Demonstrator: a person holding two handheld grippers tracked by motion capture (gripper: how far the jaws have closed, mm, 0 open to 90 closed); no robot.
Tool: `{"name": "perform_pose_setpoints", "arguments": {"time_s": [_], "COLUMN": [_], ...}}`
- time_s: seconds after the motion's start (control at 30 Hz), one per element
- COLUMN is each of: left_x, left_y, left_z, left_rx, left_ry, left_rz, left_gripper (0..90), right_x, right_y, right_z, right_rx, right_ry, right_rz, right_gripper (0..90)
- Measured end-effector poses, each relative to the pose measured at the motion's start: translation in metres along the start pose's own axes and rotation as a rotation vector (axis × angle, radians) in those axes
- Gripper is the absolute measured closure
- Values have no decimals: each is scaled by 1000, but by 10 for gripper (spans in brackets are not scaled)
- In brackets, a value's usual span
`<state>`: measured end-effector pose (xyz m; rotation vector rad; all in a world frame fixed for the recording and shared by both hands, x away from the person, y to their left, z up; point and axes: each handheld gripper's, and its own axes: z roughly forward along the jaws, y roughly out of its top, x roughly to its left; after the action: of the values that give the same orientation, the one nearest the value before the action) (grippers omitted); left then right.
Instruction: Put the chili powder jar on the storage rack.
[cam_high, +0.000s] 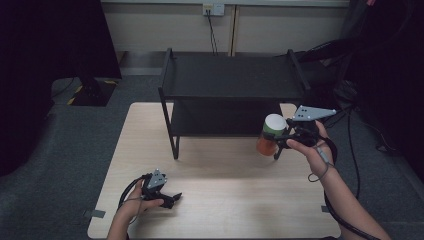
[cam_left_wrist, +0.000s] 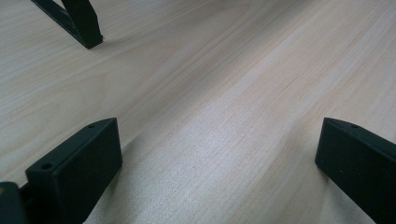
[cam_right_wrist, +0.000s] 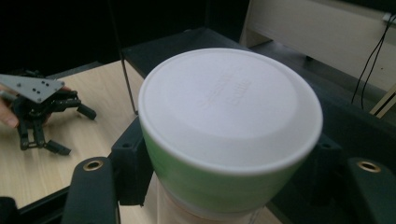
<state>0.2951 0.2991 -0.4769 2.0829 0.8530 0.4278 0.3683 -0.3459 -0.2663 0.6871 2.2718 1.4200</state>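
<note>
A cup with a white lid, a green band and an orange lower body hangs in the air beside the shelf's front right leg. My right gripper is shut on it from the side. In the right gripper view the cup's lid is close up, with the gripper clamped on the green band just under it. My left gripper rests low on the table near its front left, open. The left gripper view has that gripper spread wide over bare wood, nothing between the jaws.
A black two-tier shelf stands on the back half of the light wooden table. One shelf leg is ahead of the left gripper. Cables trail off the table's right side. The floor around is grey.
</note>
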Motion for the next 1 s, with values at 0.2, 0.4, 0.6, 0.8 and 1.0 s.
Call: {"name": "perform_pose_setpoints", "arguments": {"time_s": [0.2, 0.4, 0.6, 0.8, 1.0], "left_x": [0, 0, 0, 0, 0], "left_y": [0, 0, 0, 0, 0], "left_z": [0, 0, 0, 0, 0], "left_rx": [0, 0, 1, 1, 0], "left_ry": [0, 0, 0, 0, 0], "left_rz": [0, 1, 1, 1, 0], "left_gripper": [0, 0, 0, 0, 0], "right_x": [-2, -4, -1, 9, 9], "right_y": [9, 12, 13, 16, 15], "right_z": [5, 10, 16, 25, 31], "right_rx": [-2, -6, -20, -17, -29], "right_ry": [-40, -71, -96, -141, -149], "right_rz": [21, 43, 64, 74, 92], "right_gripper": [337, 337, 338, 338, 338]}}
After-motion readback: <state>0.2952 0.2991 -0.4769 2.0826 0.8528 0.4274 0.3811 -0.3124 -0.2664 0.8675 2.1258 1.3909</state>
